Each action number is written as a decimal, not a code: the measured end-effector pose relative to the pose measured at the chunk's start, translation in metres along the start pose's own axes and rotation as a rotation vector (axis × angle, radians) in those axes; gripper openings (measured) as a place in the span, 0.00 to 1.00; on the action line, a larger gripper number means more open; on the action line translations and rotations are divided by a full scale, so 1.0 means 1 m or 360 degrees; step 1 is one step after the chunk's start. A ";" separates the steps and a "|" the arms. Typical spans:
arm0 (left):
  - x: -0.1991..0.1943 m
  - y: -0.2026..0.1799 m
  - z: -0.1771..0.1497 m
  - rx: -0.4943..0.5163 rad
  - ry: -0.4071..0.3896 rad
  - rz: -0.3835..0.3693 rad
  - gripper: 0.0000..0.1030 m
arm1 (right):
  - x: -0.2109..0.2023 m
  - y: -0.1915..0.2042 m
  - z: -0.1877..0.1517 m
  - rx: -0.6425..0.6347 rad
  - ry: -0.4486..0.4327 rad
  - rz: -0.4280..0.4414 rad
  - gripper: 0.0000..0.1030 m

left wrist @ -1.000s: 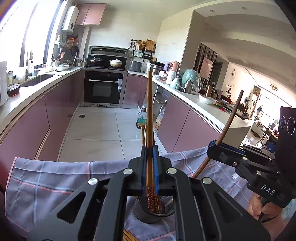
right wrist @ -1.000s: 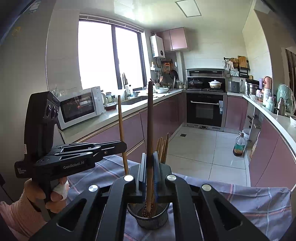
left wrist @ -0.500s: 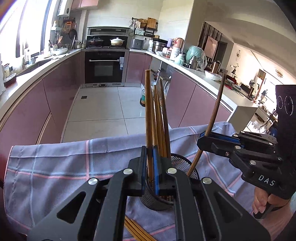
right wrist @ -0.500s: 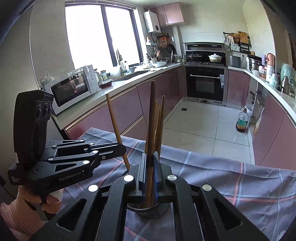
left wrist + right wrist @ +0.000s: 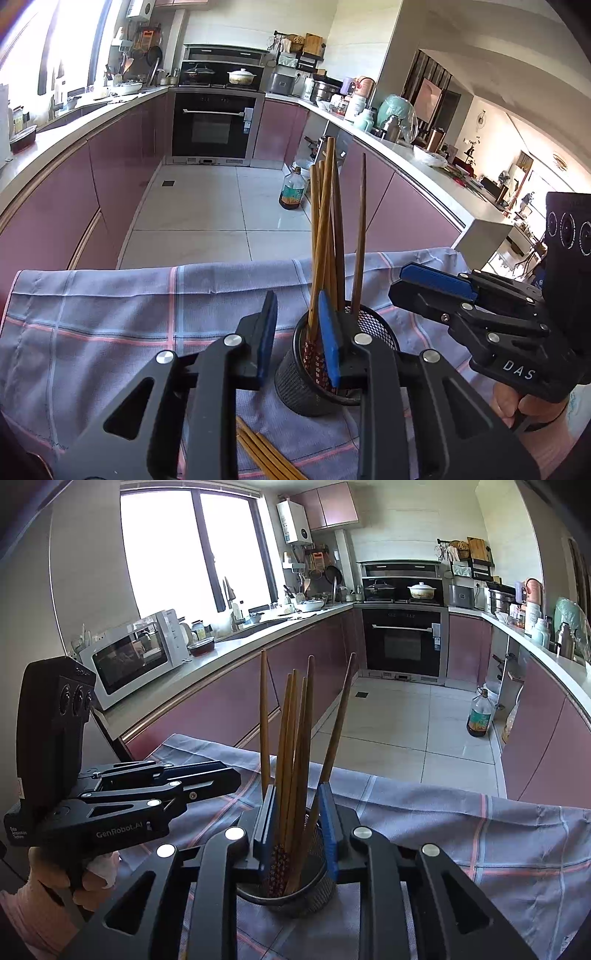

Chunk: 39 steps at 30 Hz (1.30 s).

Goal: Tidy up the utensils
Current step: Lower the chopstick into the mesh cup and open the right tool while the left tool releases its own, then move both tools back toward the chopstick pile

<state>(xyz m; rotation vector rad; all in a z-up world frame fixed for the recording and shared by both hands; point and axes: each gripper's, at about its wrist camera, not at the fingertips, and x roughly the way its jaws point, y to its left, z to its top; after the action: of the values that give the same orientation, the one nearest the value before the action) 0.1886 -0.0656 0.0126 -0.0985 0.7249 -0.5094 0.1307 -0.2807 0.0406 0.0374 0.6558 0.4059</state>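
Observation:
A black mesh holder [image 5: 314, 384] stands on the checked cloth [image 5: 110, 314] and holds several wooden chopsticks [image 5: 325, 236] upright. My left gripper [image 5: 297, 338] is open just over the holder's near rim, empty. My right gripper [image 5: 432, 282] comes in from the right, open and empty, beside the holder. In the right wrist view the holder [image 5: 291, 897] sits below my open right gripper [image 5: 297, 819], with the chopsticks [image 5: 295, 738] rising between the fingers; the left gripper [image 5: 221, 779] is at the left. A few more chopsticks [image 5: 266, 458] lie on the cloth below the left gripper.
The cloth covers a table whose far edge drops to a tiled kitchen floor. An oil bottle [image 5: 293, 192] stands on the floor. Purple cabinets and counters run along both sides, with a microwave [image 5: 133, 653] on the left counter and an oven [image 5: 214, 125] at the back.
Both grippers have opened and let go of their chopsticks, which now stand in the holder with the others. Both views have tilted down toward the holder.

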 end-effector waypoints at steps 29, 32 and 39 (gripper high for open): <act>-0.048 0.021 -0.136 -0.0026 0.0140 0.0117 0.42 | -0.006 0.040 -0.109 0.0034 0.0277 0.0271 0.38; -0.050 0.015 -0.145 -0.0016 0.0145 0.0159 0.45 | -0.006 0.042 -0.115 0.0029 0.0287 0.0258 0.38; -0.054 0.007 -0.159 -0.0007 0.0170 0.0182 0.47 | -0.004 0.051 -0.125 0.0003 0.0326 0.0264 0.38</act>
<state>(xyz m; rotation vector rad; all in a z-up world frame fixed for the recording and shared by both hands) 0.0529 -0.0201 -0.0750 -0.0338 0.8313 -0.4057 0.0353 -0.2468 -0.0482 0.0529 0.8583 0.5742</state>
